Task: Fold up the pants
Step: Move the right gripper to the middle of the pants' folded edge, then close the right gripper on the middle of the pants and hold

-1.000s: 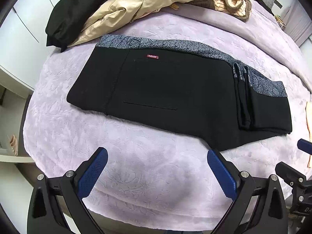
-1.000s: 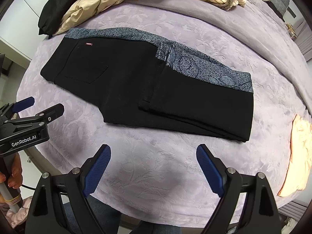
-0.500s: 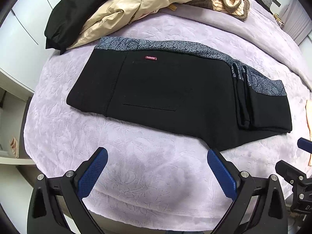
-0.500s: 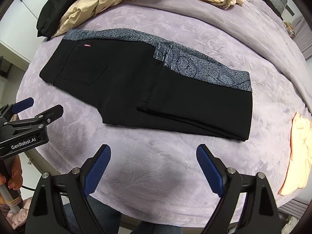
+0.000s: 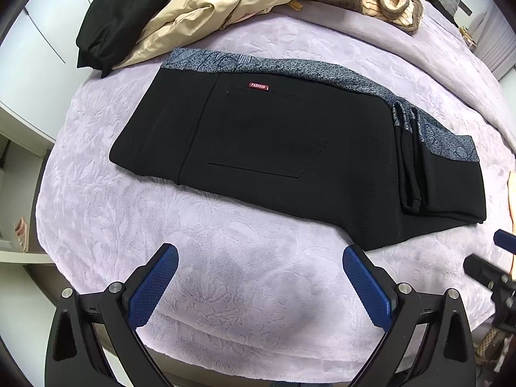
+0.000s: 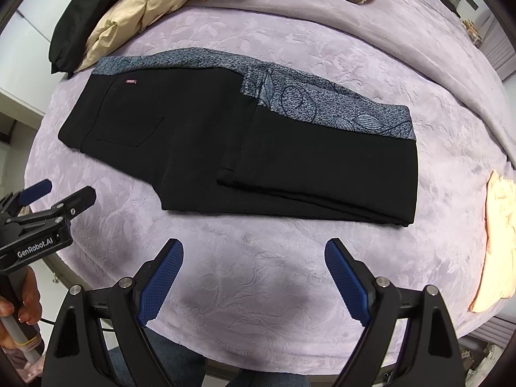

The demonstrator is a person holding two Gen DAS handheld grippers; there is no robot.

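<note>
— So, the pants [image 6: 200, 135] lie flat on the bed [image 6: 290, 274], spread across its lavender cover, with the leg end already doubled back over the middle on the right side. The grey patterned band [image 6: 338, 109] runs along the far edge, and the small red label [image 5: 258, 86] sits near it above the back pocket.

— How do you reckon they'll handle?

— Soft and limp, I'd say, a thickish knit with a bit of weight. No stiffness, so whatever isn't lifted will drag and sag. The plush cover looks grippy, which may tug at the layer underneath.

— Where would you take hold, then?

— At the left end, one grip at the far corner by the patterned band and one at the near black corner, pinching through all the layers so they travel together. A single pinch in the middle would only bunch it.

— And the grippers now?

— Both hang above the near side of the bed, clear of the cloth. The left gripper [image 5: 259, 285] has its fingers spread wide, nothing between them. The right gripper [image 6: 254, 282] is the same, blue pads well apart over bare cover.

— Anything else about?

— A beige jacket [image 5: 232, 6] and a black garment [image 5: 129, 9] heaped at the far side, and a pale peach cloth [image 6: 500, 242] off to the right, well apart from the pants.
</note>
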